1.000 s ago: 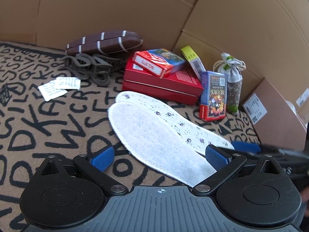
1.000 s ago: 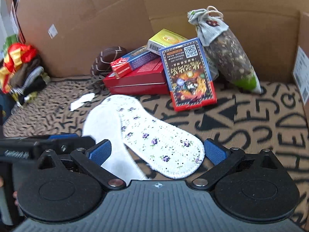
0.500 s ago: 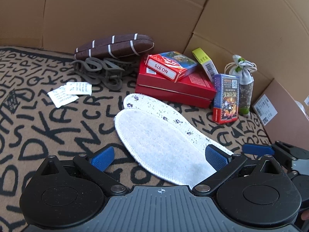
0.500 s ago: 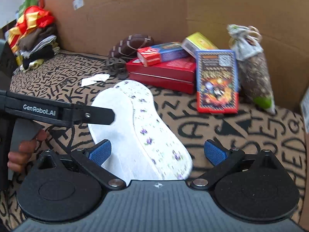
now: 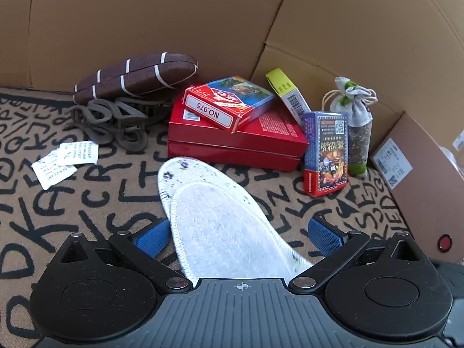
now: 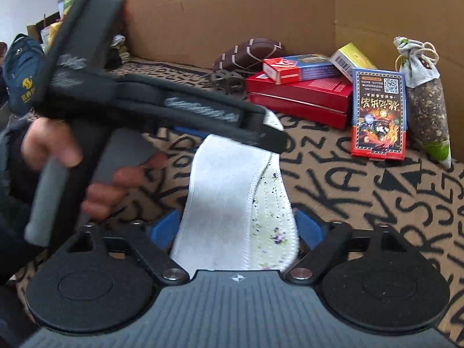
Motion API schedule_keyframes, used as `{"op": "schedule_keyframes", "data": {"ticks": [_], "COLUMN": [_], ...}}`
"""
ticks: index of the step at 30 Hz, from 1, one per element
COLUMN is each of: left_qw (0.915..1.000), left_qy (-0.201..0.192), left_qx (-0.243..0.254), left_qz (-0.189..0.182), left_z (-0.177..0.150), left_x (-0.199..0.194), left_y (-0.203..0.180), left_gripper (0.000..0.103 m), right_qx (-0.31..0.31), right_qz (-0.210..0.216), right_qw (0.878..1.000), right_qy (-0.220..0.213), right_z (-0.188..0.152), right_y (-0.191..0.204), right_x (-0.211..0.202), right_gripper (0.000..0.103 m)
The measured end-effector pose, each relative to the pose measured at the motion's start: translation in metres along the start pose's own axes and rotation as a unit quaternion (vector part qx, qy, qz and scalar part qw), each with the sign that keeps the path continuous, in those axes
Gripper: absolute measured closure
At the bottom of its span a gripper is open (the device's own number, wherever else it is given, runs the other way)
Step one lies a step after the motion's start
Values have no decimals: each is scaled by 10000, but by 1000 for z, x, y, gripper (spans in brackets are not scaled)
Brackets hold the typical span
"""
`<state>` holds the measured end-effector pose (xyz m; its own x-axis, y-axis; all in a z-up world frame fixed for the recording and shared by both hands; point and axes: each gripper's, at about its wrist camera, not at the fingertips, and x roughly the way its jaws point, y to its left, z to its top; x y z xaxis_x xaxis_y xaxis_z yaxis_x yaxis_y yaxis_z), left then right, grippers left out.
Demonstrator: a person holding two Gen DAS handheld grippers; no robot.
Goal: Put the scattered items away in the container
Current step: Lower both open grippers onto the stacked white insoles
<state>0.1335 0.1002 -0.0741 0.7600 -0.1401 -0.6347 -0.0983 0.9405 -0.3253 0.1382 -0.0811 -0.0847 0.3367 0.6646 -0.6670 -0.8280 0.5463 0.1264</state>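
A pair of white insoles (image 5: 220,217) with small flower print lies stacked on the lettered rug. My left gripper (image 5: 237,232) is open with the insoles between its blue pads. In the right wrist view the insoles (image 6: 232,203) run between my right gripper's (image 6: 236,226) open pads, which stand close to their edges. The left gripper's body (image 6: 145,101) and the hand holding it cross that view over the insoles' far end.
Behind stand a red flat box (image 5: 237,142) with a card box (image 5: 229,101) on it, a blue card pack (image 5: 326,150), a yellow-green box (image 5: 287,92), a cloth pouch (image 5: 356,124), a brown case (image 5: 136,75), grey hooks (image 5: 110,121), desiccant packets (image 5: 66,159). Cardboard walls surround.
Both grippers have moved in over the insoles from either end. The right gripper's pads have come closer together around them. The left gripper now crosses the right wrist view.
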Motion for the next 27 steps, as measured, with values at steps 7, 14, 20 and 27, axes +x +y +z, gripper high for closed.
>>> {"op": "schedule_keyframes", "data": {"ticks": [7,14,20,27], "left_qw": [10000,9994,9984,9977], "left_qy": [90,241,308,344], "left_qx": [-6,178,212,-106], "left_qz": [-40,-183,-420,-566], "left_z": [-10,-21,-19,-14], "left_x": [-29,-32,-28,-27], "left_y": [13,14,9,16], "left_gripper": [0,0,0,0], "right_qx": [605,935,1630,1618], "right_qz": [29,662,1263,1292], "right_qw": [9981,9931,9779,9776], "right_qy": [-129,-246,-348,-367], "right_z": [-10,-18,-14,-6], "right_y": [-16,-22,-32,-28], "right_x": [-19,-22,-13,-2], "right_gripper": [35,32,37,44]}}
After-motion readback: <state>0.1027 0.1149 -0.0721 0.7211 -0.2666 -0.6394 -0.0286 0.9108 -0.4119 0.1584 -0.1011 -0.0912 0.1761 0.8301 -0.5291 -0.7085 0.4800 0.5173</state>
